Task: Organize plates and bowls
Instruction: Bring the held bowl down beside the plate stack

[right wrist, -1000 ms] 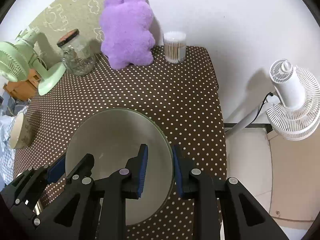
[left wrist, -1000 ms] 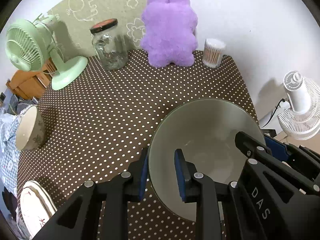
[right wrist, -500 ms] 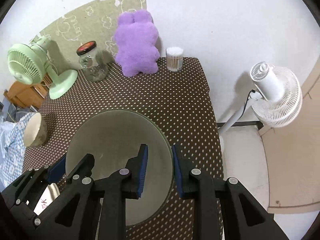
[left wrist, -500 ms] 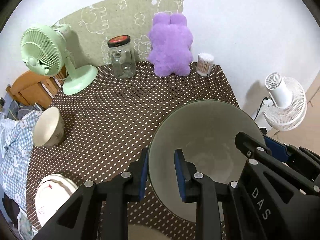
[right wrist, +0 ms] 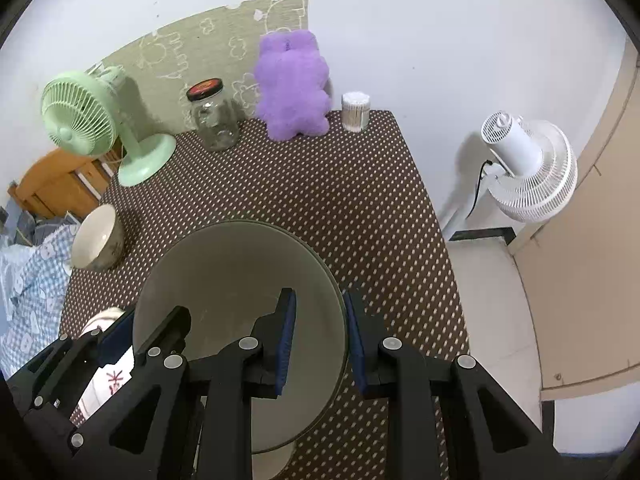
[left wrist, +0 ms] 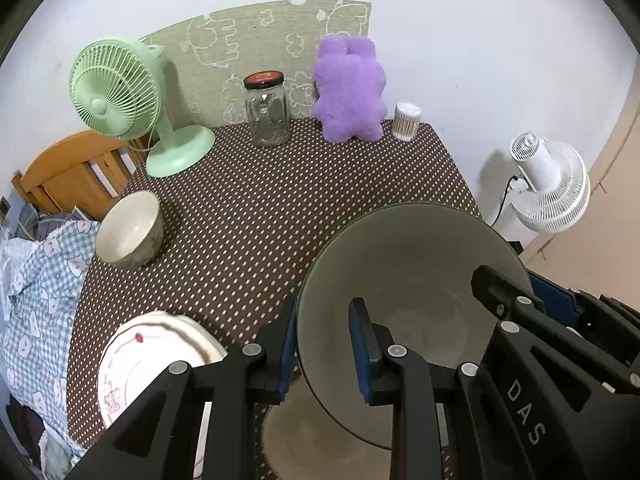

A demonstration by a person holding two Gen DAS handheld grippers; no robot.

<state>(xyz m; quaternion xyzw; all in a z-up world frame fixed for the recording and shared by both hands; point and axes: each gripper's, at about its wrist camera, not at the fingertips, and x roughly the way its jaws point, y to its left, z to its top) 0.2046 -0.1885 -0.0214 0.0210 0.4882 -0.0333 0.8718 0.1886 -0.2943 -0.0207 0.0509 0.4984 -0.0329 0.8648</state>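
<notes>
Claws pinch opposite rims of grey bowl (left wrist: 404, 280): left claw (left wrist: 322, 340); right claw (right wrist: 318, 334); above dotted counter (right wrist: 320, 184).

dotted brown table (left wrist: 304, 208) bears small bowl (left wrist: 130, 230), plates (left wrist: 148, 360), jar (left wrist: 267, 110).

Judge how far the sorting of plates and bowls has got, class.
Done: nothing clearly. In hand: the left gripper and right gripper clamp opposite rims of the large grey-green bowl, held above the table. Left: the small cream bowl and the white floral plates sit apart.
</notes>
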